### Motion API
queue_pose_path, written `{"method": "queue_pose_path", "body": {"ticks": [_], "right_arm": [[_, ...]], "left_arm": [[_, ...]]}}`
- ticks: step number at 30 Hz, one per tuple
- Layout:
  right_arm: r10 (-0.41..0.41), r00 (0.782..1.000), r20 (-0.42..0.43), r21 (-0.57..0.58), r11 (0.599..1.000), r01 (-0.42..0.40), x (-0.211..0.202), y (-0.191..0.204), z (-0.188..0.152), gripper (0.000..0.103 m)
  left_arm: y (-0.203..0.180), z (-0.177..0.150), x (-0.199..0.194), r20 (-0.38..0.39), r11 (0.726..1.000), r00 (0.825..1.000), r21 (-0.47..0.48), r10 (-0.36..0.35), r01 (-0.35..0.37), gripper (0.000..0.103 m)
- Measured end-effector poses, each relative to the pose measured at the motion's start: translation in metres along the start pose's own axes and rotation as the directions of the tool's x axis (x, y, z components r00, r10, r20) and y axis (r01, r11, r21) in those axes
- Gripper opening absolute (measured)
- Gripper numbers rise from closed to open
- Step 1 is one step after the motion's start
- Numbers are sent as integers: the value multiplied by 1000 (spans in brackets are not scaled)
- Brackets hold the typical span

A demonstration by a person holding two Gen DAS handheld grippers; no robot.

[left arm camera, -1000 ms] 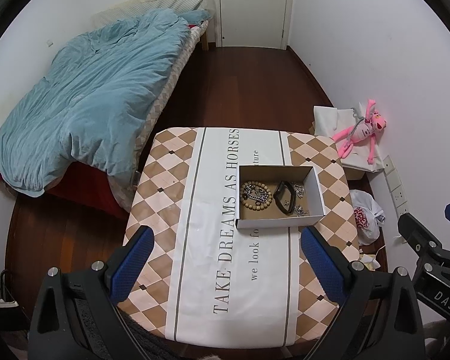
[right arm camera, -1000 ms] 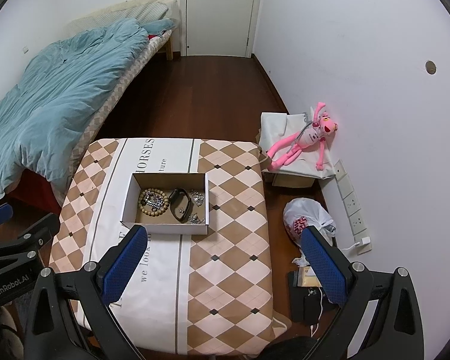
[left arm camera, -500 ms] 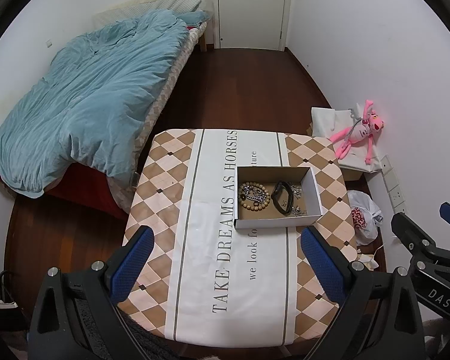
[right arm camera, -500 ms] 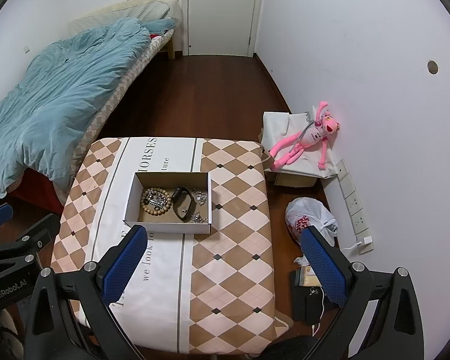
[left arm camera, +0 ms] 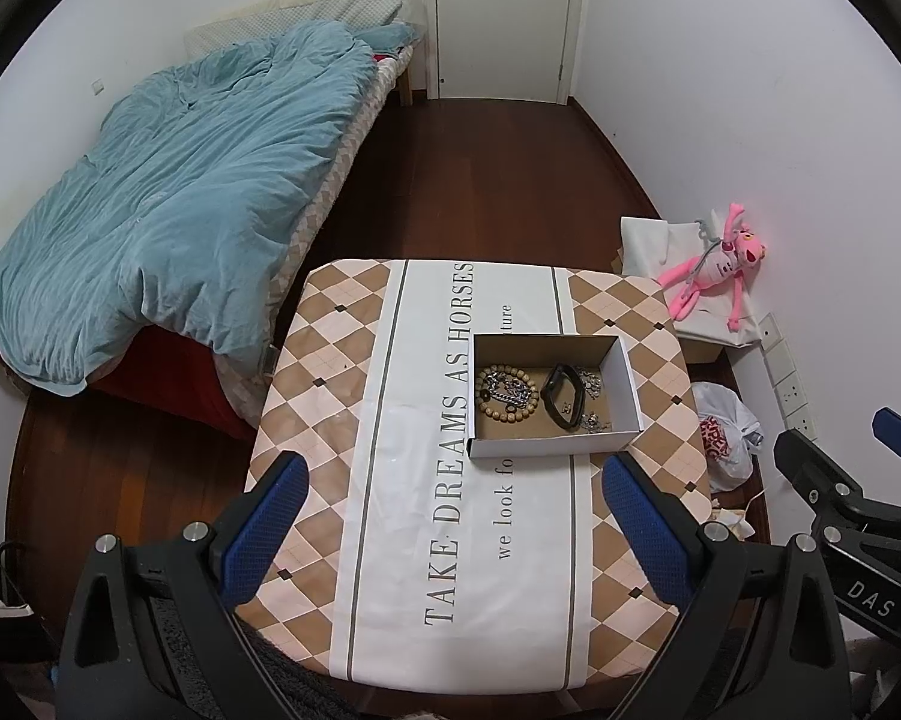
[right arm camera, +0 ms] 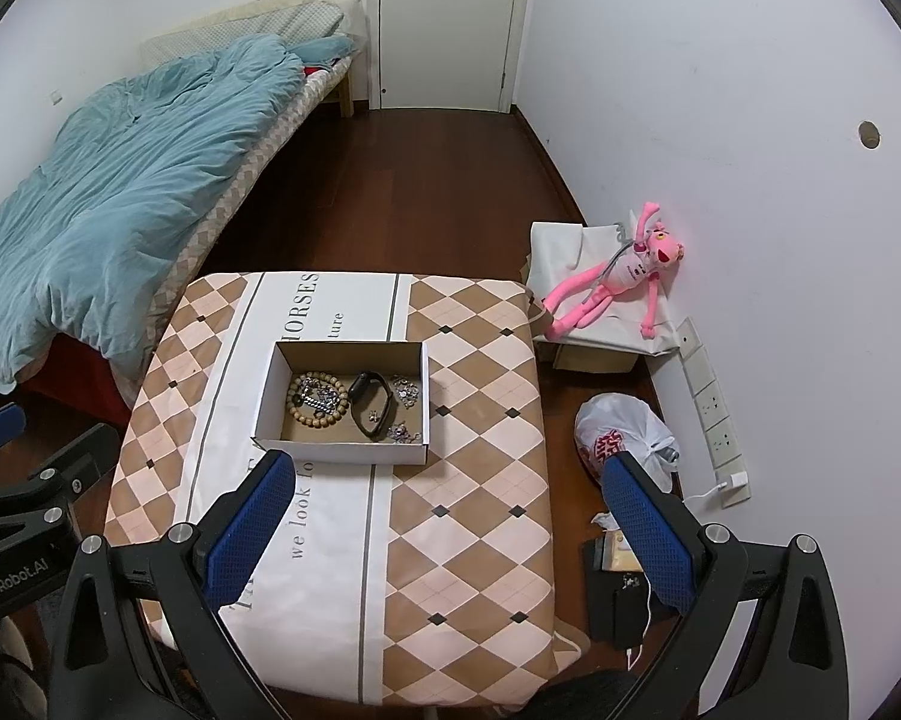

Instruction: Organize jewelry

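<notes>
An open cardboard box (left arm camera: pixel 627 381) (right arm camera: pixel 267 402) sits on the table with a checked cloth (left arm camera: pixel 342 372) (right arm camera: pixel 480 480). Inside lie a wooden bead bracelet (left arm camera: pixel 506 393) (right arm camera: pixel 318 397) around a silver chain, a black band (left arm camera: pixel 563 396) (right arm camera: pixel 371 402) and small silver pieces (right arm camera: pixel 405 390). My left gripper (left arm camera: pixel 453 525) is open and empty, high above the table's near side. My right gripper (right arm camera: pixel 450 525) is open and empty, also high above the near side. Each gripper shows at the edge of the other's view.
A bed with a blue duvet (left arm camera: pixel 168 204) stands to the left. A pink plush toy (right arm camera: pixel 618 282) lies on a white-covered box by the right wall. A white plastic bag (right arm camera: pixel 624 438) and dark items (right arm camera: pixel 618 594) lie on the wooden floor beside the table.
Both grippers have drifted slightly up and back; the table and box look a little lower and smaller. Nothing was grasped or released.
</notes>
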State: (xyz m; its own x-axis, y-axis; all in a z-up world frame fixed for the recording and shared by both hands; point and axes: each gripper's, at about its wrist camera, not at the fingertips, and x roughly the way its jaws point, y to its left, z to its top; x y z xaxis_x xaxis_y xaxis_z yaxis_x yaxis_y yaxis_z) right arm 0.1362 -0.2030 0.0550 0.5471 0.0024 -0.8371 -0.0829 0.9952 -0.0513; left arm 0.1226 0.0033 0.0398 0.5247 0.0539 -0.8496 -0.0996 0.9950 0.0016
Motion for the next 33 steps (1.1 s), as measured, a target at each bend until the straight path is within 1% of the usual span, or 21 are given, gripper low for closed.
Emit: {"method": "queue_pose_path", "body": {"ticks": [29,33], "right_arm": [[10,1000,3,1,1000,-10,-3,2,-1,103],[11,1000,1,1,1000,-11,-3,2,0,103]], "left_arm": [[1,0,-2,2,1000,1000,-3,-5,5,100],[0,-1,-8,22,1000,1000,-6,-8,8,100]]}}
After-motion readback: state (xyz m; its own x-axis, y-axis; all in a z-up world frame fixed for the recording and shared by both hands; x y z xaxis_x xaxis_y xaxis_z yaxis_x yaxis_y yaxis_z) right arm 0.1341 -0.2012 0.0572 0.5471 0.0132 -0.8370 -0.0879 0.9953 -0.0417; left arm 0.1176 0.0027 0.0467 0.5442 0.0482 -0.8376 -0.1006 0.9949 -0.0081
